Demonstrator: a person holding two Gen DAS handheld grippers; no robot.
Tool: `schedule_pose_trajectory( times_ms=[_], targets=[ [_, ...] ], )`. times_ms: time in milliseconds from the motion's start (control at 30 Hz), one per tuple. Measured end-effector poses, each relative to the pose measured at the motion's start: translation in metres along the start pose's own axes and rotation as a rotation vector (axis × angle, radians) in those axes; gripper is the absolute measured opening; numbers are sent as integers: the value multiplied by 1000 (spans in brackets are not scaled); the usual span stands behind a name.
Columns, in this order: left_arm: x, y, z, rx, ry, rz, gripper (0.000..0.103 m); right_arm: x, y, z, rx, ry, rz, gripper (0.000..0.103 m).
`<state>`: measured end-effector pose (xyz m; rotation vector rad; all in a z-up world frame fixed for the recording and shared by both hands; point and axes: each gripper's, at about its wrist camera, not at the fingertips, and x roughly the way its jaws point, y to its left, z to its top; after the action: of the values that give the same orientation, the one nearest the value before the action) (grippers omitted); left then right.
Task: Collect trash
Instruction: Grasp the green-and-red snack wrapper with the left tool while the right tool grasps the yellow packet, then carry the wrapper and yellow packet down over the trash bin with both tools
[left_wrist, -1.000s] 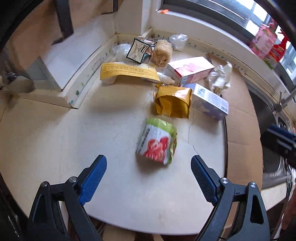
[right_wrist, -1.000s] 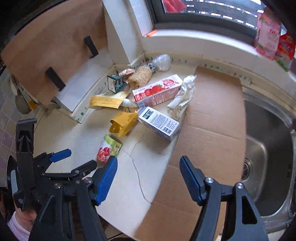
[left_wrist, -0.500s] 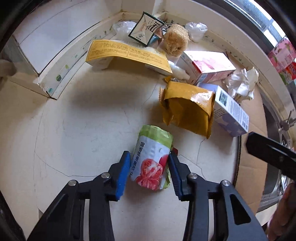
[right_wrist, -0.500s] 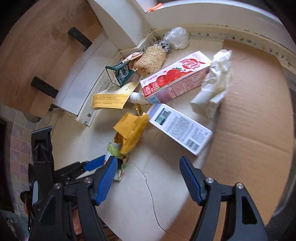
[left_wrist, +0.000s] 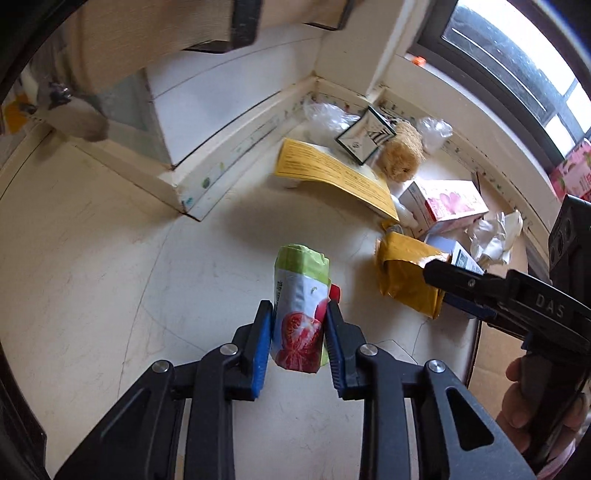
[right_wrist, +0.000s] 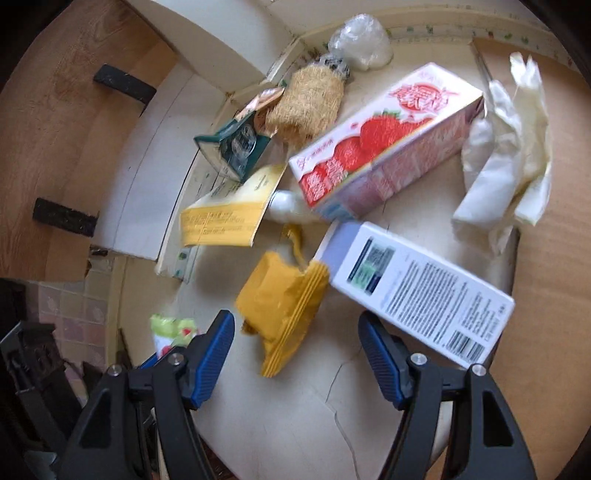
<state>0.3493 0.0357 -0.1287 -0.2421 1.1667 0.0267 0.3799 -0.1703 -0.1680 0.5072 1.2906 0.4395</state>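
Daylight from the window (left_wrist: 517, 70) at upper right of the left wrist view, glass blown out, soft shadows on the pale counter (left_wrist: 110, 258), right wrist view motion-blurred with smeared carton (right_wrist: 380, 147) print, strong fisheye bending, dark vignette at all corners

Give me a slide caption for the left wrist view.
Left gripper jaws closing on a green-topped snack packet, litter behind.

This is a home kitchen. A pale stone countertop (left_wrist: 110, 258) runs under a big window (left_wrist: 517, 74). Far off, wooden cupboard doors (right_wrist: 74, 129) with black handles hang on the wall.
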Motion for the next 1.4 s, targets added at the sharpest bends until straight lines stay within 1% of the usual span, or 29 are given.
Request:
schedule_pose_trajectory(
  times_ms=[33,133,167,200,300,333,367,400,433,467,500,533,633,700,933,1033,1167,1300,1400],
  targets=[
    [-1,8,-1,-8,0,-2,26,2,0,2,-1,-1,2,70],
    [-3,15,-5,-38,-1,6,26,5,2,3,-1,-1,-28,70],
    [-7,19,-9,-45,-4,9,26,7,3,3,5,7,-20,70],
    [-8,21,-10,-51,-6,9,26,10,2,3,12,14,-11,70],
    [-9,22,-11,-64,-11,15,26,15,6,1,4,15,-29,70],
    [-10,23,-12,-68,-13,16,26,17,7,1,1,12,-31,65],
    [-10,23,-12,-71,-16,18,26,17,8,1,-4,6,-30,54],
    [-11,23,-13,-75,-19,20,26,18,9,1,-12,7,-18,49],
    [-14,25,-15,-78,-21,21,26,17,12,1,-23,6,3,36],
    [-16,26,-16,-82,-24,22,26,16,14,1,-36,5,5,31],
    [-18,27,-17,-85,-27,24,26,14,17,0,-50,6,-3,29],
    [-20,27,-18,-88,-29,25,26,14,19,-1,-65,2,-9,22],
    [-27,29,-24,-93,-37,24,26,5,27,-8,-115,-4,-21,19],
    [-34,29,-29,-89,-44,21,26,-3,31,-14,-142,-13,-16,19],
    [-70,20,-51,-38,-76,-14,26,-57,49,-52,-233,-73,-20,19],
    [-89,16,-65,-6,-83,-50,26,-86,58,-78,-264,-109,-29,19],
    [-117,13,-91,54,-91,-98,26,-114,68,-115,-287,-153,-61,19],
    [-139,13,-118,118,-101,-118,26,-135,76,-156,-278,-166,-69,19],
    [-155,17,-143,169,-111,-125,26,-145,86,-191,-278,-178,-90,19]
  ],
)
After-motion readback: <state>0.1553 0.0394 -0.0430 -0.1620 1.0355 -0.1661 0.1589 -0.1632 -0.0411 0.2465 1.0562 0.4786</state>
